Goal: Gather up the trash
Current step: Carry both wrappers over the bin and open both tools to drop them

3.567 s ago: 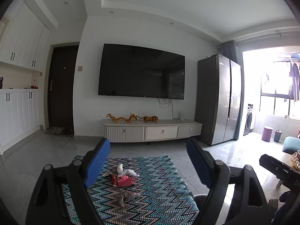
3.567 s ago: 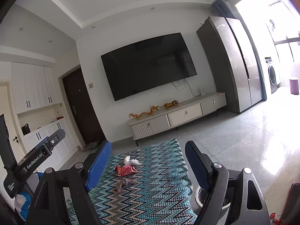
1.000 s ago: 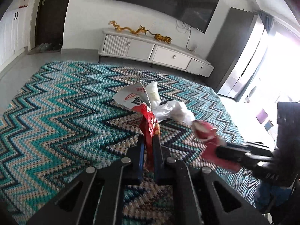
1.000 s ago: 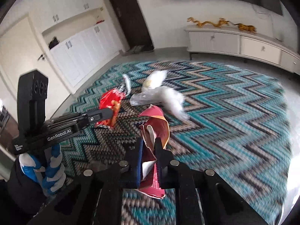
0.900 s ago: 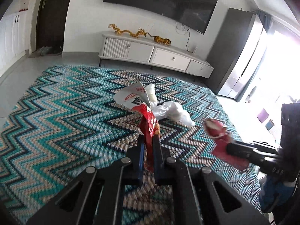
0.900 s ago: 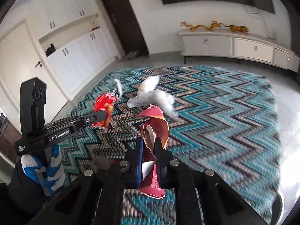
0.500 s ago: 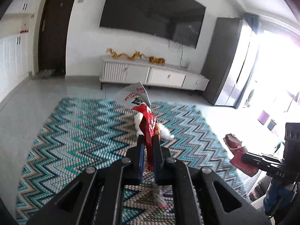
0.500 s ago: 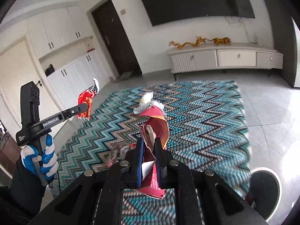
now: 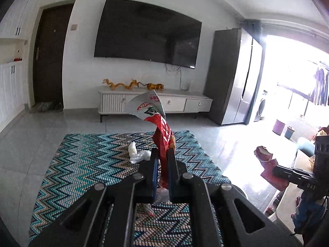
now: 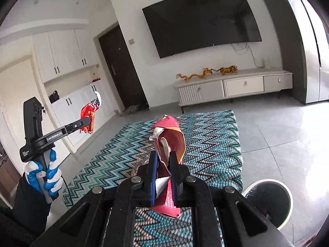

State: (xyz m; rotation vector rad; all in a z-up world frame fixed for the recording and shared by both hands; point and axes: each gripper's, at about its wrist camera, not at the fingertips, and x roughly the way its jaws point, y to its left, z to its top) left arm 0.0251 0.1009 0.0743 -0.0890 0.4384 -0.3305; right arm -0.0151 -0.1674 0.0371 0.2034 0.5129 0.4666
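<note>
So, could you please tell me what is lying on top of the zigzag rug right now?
On the zigzag rug lies a white plastic bag, with a small clear wrapper nearer the camera. The left tool and its red snack packet hide the rug behind them.

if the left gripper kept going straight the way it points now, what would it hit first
Probably the teal zigzag-patterned rug, near the crumpled clear plastic bag. The left gripper, jaws shut on a red snack wrapper, tilts slightly downward; depth is unclear.
</note>
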